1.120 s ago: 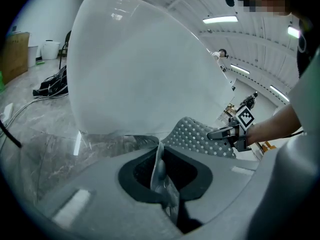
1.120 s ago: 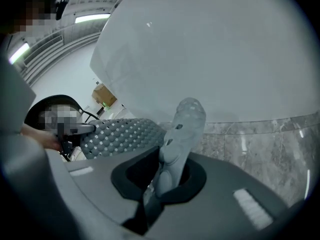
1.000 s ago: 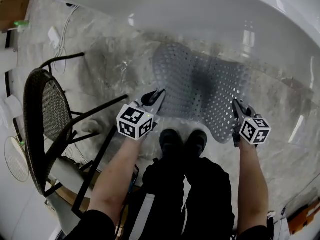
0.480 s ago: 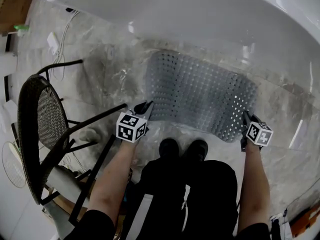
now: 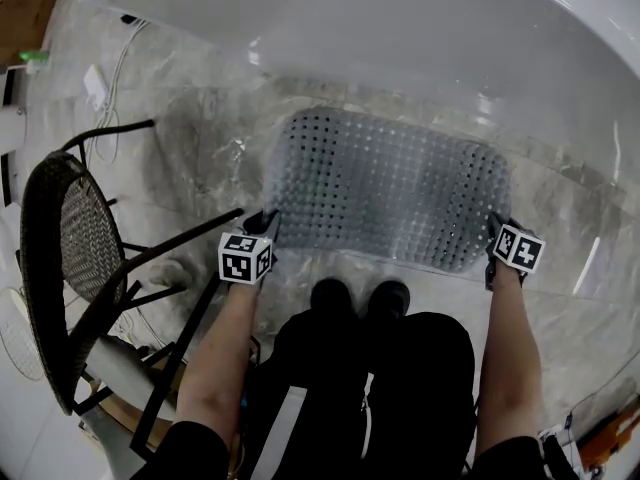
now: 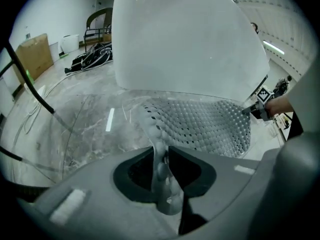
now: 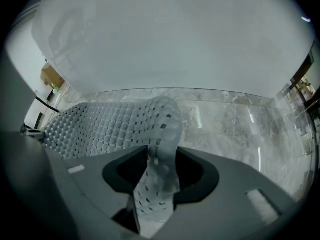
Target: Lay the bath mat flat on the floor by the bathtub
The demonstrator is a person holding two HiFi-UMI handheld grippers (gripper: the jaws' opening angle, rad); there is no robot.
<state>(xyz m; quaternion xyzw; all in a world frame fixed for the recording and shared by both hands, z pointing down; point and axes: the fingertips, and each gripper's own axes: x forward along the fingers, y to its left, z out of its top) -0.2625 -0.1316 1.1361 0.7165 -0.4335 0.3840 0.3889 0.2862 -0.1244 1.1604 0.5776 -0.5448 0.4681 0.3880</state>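
Observation:
The grey perforated bath mat (image 5: 385, 188) is spread out on the marble floor along the white bathtub (image 5: 400, 28). My left gripper (image 5: 268, 224) is at its near left corner and my right gripper (image 5: 493, 230) at its near right corner. In the left gripper view a mat corner (image 6: 160, 149) still stands between the left gripper's (image 6: 161, 170) opening jaws, with dark gaps on both sides. The right gripper view shows the same: the corner (image 7: 159, 154) rises loosely between the right gripper's (image 7: 160, 171) opening jaws, and the pads are off it.
A black wicker chair (image 5: 70, 238) with metal legs stands close on the left, near my left arm. The person's dark shoes (image 5: 360, 293) are just in front of the mat's near edge. A white cable (image 5: 110, 68) lies on the floor at the far left.
The mat has been lowered from a sagging hold to lie spread on the floor. Both grippers moved down and apart to its near corners, and their jaws have parted.

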